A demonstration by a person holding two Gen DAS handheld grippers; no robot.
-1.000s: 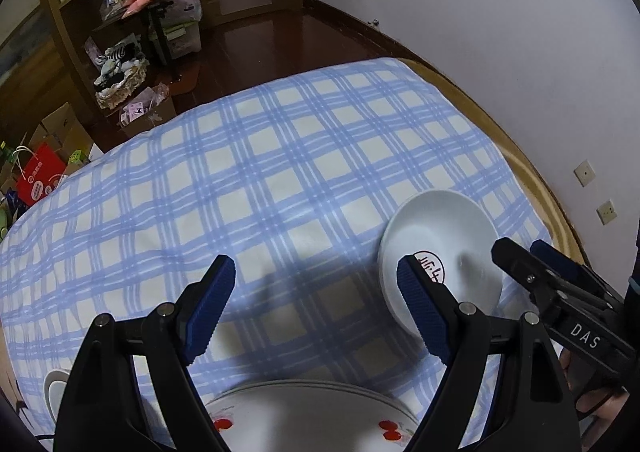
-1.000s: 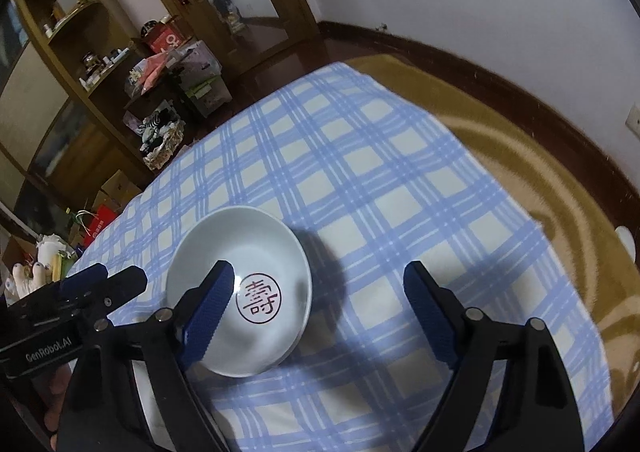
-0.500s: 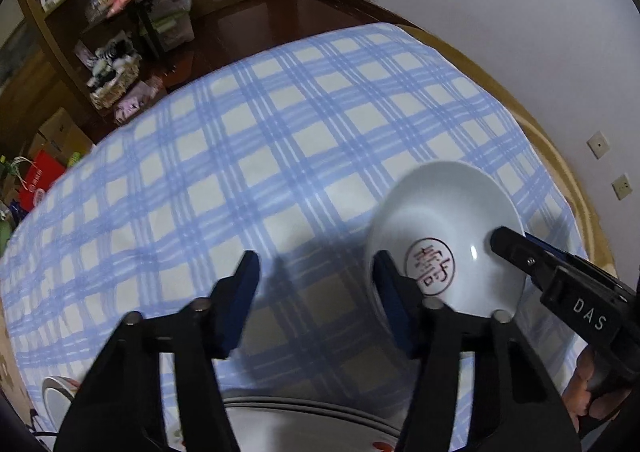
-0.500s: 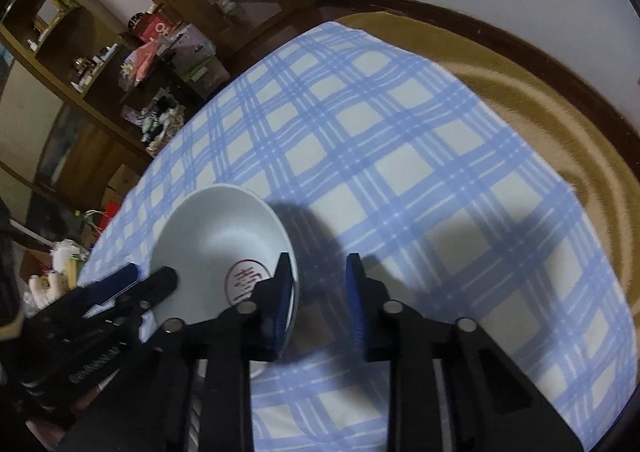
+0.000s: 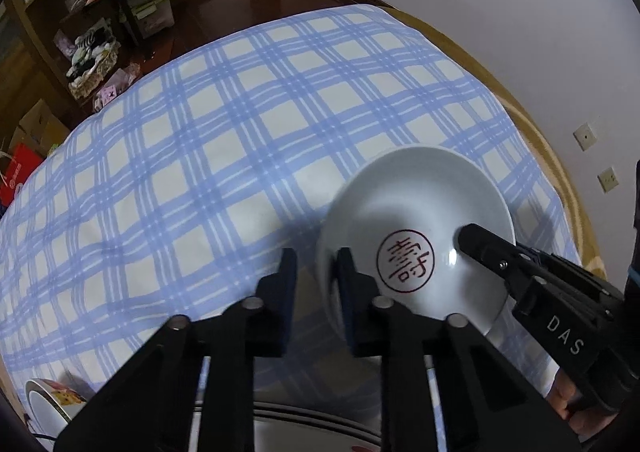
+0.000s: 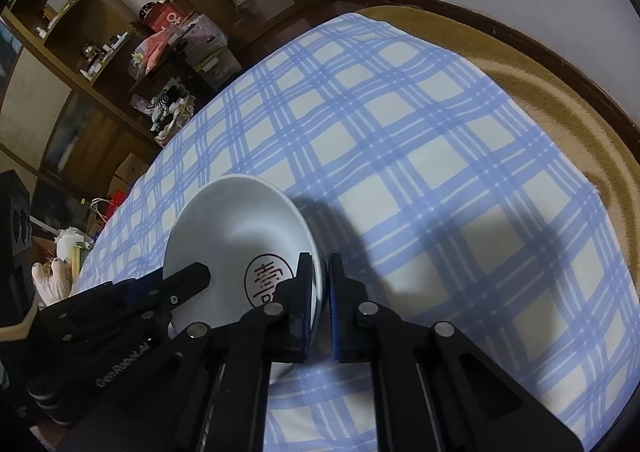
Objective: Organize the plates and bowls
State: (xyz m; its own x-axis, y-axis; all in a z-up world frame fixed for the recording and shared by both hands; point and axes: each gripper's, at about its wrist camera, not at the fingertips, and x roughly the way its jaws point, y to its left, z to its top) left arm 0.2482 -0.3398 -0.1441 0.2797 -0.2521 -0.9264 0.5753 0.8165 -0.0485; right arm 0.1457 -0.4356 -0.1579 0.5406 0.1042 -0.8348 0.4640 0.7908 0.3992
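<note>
Left wrist view first: my left gripper [image 5: 316, 284] is closing, its jaws astride the near-left rim of the pale shallow ceramic bowl with a red seal character [image 5: 416, 236], a sliver of gap left on the outer side as far as I can tell. Right wrist view: my right gripper [image 6: 320, 292] is narrow, pads clamped on the bowl's opposite rim [image 6: 240, 244]. So the bowl sits between both grippers on the blue-and-white checked cloth covering the desk [image 5: 240, 132], one gripper on each side, rim held edge-on. Nearer me, below the left gripper, lies a white plate with red marks [image 5: 320, 432], likely the stacking spot, and a small patterned bowl [image 5: 48, 400] at far left. Nothing stands between the bowl and that plate.
</note>
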